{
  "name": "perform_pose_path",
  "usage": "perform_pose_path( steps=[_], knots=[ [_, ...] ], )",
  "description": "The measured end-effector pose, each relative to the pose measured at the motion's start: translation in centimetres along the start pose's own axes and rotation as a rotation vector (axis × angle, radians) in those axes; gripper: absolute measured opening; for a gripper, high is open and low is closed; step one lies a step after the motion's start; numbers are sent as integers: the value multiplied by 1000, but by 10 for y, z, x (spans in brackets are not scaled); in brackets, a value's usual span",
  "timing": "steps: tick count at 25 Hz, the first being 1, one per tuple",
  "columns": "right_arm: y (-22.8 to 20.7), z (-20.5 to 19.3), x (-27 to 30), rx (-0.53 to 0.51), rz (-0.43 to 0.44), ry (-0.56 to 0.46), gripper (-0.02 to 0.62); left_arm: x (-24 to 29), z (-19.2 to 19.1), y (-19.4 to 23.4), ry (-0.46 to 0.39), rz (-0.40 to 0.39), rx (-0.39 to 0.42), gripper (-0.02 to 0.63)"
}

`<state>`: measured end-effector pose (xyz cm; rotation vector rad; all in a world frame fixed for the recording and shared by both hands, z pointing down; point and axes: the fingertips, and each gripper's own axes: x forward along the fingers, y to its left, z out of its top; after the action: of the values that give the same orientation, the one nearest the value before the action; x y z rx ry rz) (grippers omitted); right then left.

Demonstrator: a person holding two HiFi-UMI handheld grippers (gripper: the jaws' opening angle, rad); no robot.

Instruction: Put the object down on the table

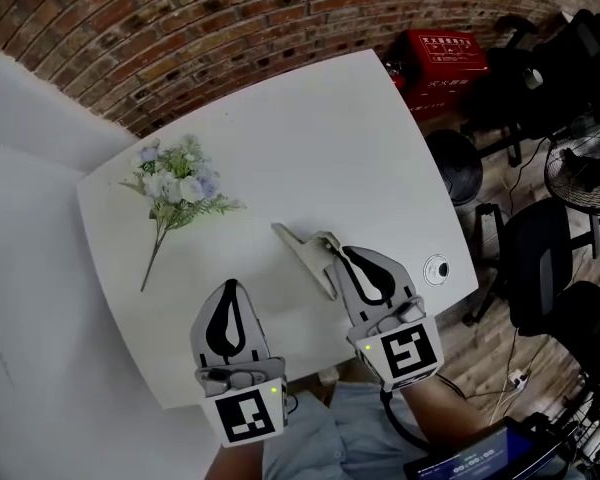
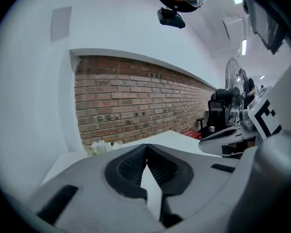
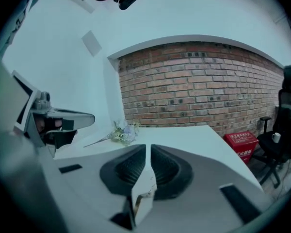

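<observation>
Now the right gripper (image 1: 336, 246) is clamped on the pale object (image 1: 302, 251) — it juts up-left from the jaws, over the white table (image 1: 310, 128); left gripper (image 1: 230, 286) sits alongside, jaws together on nothing; flowers (image 1: 180, 186) lie well apart — toward the far-left corner.

On my feed the bouquet (image 1: 180, 186) lies on the table's (image 1: 310, 118) far left, the object (image 1: 302, 251) juts ahead of my right gripper (image 1: 332, 242) over the near middle, my left gripper (image 1: 231, 286) beside it leftward, and a red box (image 1: 442, 66) stands on the floor past the far right corner.
</observation>
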<state>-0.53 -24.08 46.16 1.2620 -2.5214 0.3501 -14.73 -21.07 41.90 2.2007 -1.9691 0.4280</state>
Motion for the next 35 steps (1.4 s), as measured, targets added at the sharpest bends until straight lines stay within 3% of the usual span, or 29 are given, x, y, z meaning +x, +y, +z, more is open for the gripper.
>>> perform_pose_path(
  steps=[6, 15, 24, 35],
  knots=[
    [19, 44, -32, -20, 21, -90, 9, -35, 46, 4, -91, 46, 23, 8],
    [27, 123, -59, -110, 38, -276, 6, -71, 119, 13, -294, 125, 90, 8],
    [42, 143, -81, -163, 46, -309, 5, -98, 141, 8, -355, 136, 93, 8],
    [38, 138, -84, -143, 41, -300, 5, -98, 136, 2, -342, 125, 84, 8]
  ],
)
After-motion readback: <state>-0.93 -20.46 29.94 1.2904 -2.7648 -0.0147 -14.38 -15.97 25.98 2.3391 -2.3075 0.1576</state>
